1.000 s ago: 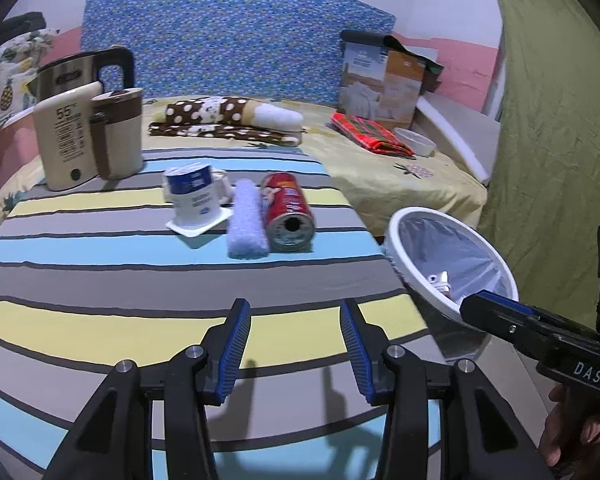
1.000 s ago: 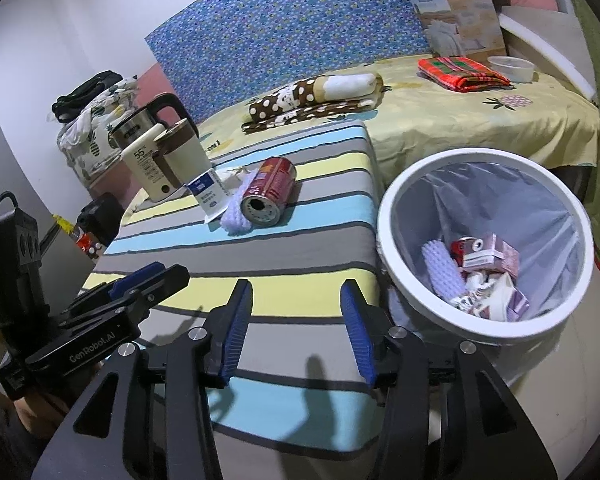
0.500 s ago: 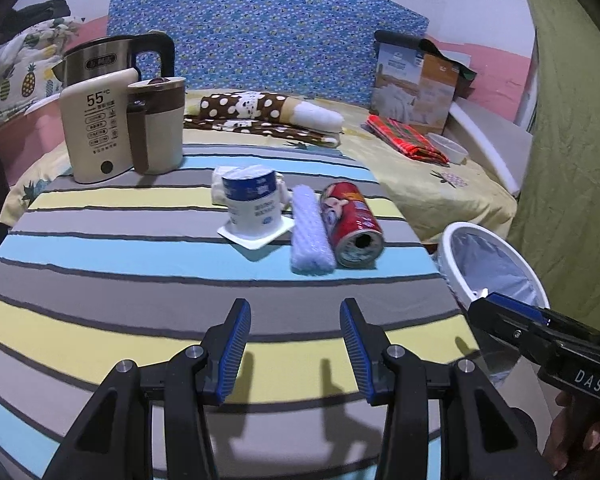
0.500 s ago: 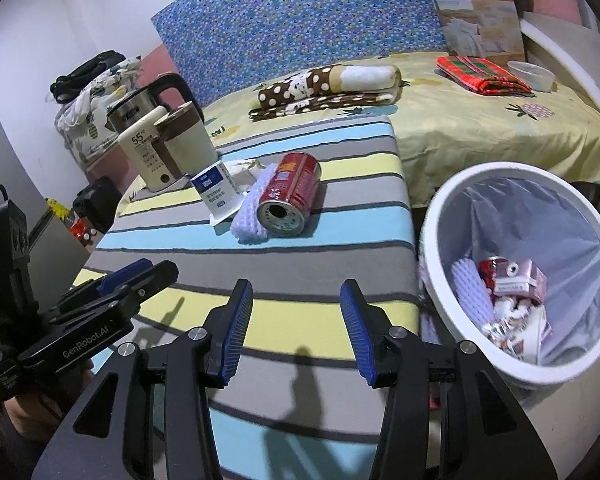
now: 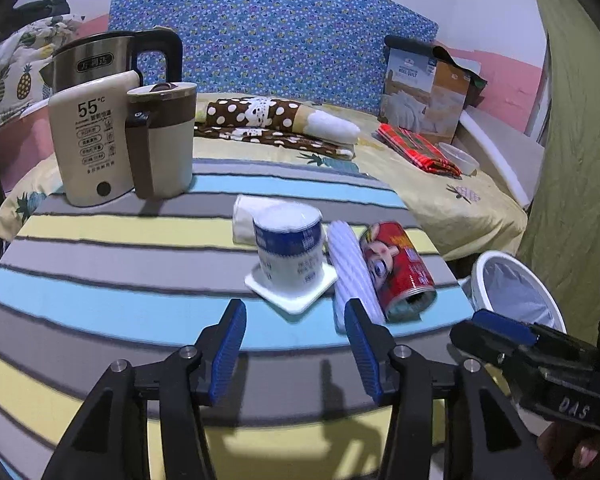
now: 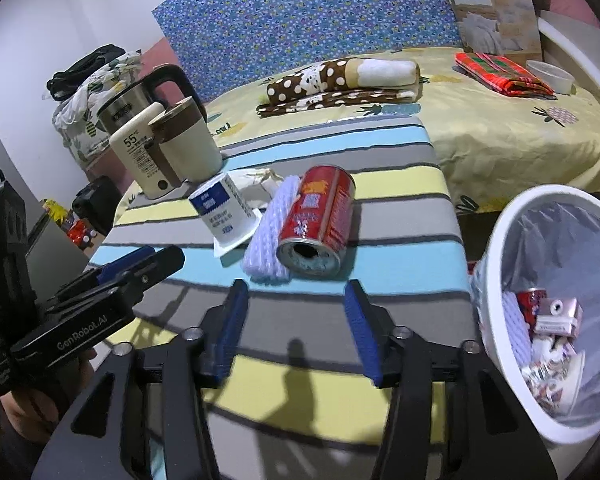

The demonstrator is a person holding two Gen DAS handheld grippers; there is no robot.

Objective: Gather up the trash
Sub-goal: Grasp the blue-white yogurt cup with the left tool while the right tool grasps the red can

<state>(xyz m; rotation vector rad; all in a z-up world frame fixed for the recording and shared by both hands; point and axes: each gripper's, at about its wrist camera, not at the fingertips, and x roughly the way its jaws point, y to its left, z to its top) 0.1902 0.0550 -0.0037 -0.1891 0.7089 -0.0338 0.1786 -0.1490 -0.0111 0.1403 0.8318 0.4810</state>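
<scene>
On the striped table [image 5: 100,304] [image 6: 400,280] lie a red can [image 5: 398,268] [image 6: 320,220] on its side, a pale blue foam roll [image 5: 350,272] [image 6: 272,232] beside it, an upside-down white-and-blue cup [image 5: 290,252] [image 6: 224,216] and a crumpled white wrapper [image 5: 246,216] [image 6: 256,182] behind it. My left gripper [image 5: 296,344] is open and empty, just short of the cup and the roll. My right gripper [image 6: 296,320] is open and empty, just short of the can. A white bin [image 6: 500,240] [image 5: 480,276] with trash inside stands right of the table.
A cream kettle base and mug [image 5: 124,140] [image 6: 168,148] stand at the table's back left. Behind is a bed with a spotted blanket [image 5: 276,120] [image 6: 340,76], red cloth [image 5: 416,148] and a box [image 5: 424,88]. Each gripper shows in the other's view.
Both grippers have moved forward over the table toward the can, roll and cup, which now appear larger. Both stay open and empty.
</scene>
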